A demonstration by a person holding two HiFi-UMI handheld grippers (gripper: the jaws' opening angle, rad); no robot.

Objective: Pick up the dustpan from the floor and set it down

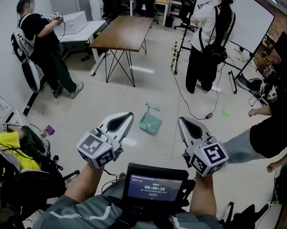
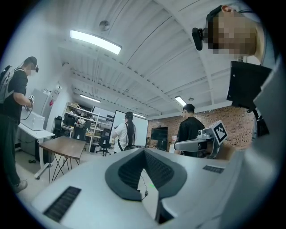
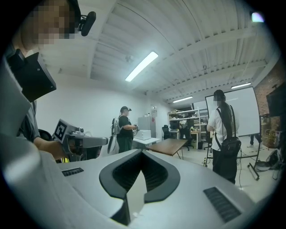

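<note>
At left, left hand-held gripper, pale grey plastic with ribbed dark pads: jaws together, nothing between, pointing level. Ahead, between both: teal plastic dustpan, shallow scoop with thin upright handle, resting on pale glossy floor, touched by neither. At right, matching right hand-held gripper: closed, empty. Fits pan awaiting pick-up or already set down. Judgement: handle only part narrow enough for jaws; smooth pan likely slides if nudged

A pale floor is being lit by ceiling strip lights, while a brown table is being flanked by a white desk and a whiteboard near a brick wall.
</note>
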